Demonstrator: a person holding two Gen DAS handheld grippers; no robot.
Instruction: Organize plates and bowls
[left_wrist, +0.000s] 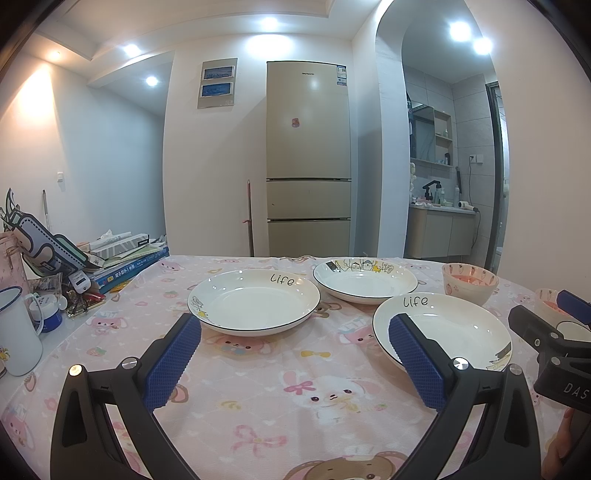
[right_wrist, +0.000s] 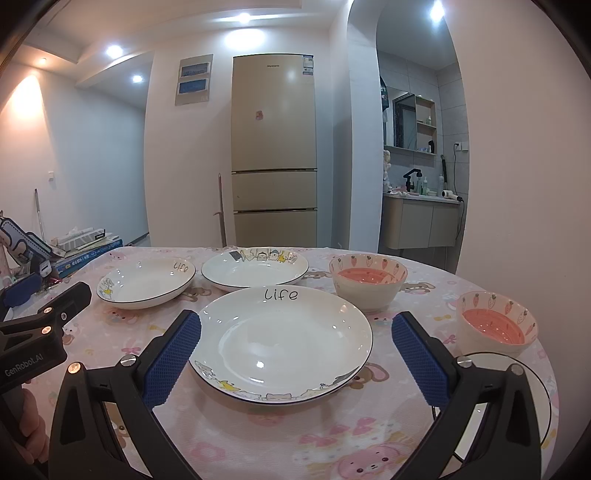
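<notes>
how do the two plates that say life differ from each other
The near plate sits right in front of the right tongs, while the left plate lies farther back toward the books. The near plate has cartoon animals along most of its front rim; the left plate shows only a small group on its left rim. Both are white, shallow, dark-edged, empty and flat on the pink tablecloth, and neither is gripped.

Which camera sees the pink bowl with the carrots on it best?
The right wrist view. There the carrot bowl sits whole on the right, its pink inside and rim drawings plain. In the left wrist view only a sliver shows at the right edge, mostly hidden behind the right gripper.
</notes>
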